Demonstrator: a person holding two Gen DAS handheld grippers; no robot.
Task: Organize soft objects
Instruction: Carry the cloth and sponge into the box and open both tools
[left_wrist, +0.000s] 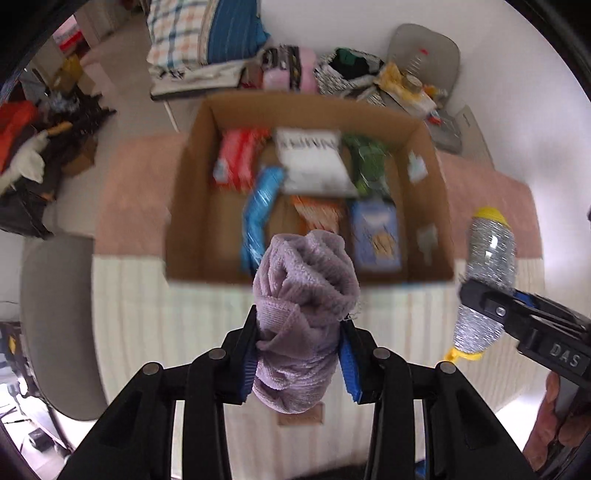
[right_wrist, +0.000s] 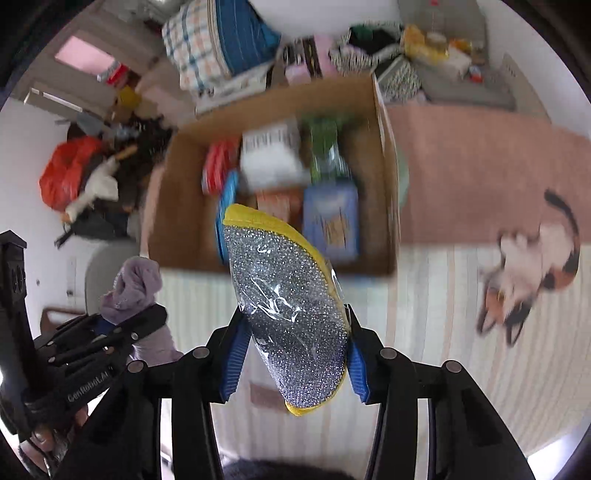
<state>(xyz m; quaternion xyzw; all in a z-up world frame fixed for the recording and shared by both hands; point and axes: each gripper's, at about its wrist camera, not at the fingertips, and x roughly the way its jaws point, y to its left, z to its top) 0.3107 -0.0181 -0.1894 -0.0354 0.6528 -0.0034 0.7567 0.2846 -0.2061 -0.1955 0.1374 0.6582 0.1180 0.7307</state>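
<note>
My left gripper (left_wrist: 300, 350) is shut on a rolled lilac towel (left_wrist: 304, 295) and holds it above the bed, just short of an open cardboard box (left_wrist: 192, 192). My right gripper (right_wrist: 293, 350) is shut on a silver scouring sponge with yellow trim (right_wrist: 288, 306), still in clear wrap, also held short of the box (right_wrist: 384, 155). The sponge (left_wrist: 487, 266) shows at the right of the left wrist view. The towel (right_wrist: 135, 288) shows at the left of the right wrist view. The box holds several packets: red, white, green, blue and orange.
The box stands on a bed with a cream ribbed blanket (left_wrist: 166, 332) and a pink sheet (left_wrist: 136, 192). A plush calico cat (right_wrist: 532, 269) lies on the bed to the right. Bags, a checked bundle (left_wrist: 192, 33) and clutter lie on the floor behind. A grey chair (left_wrist: 51, 325) stands left.
</note>
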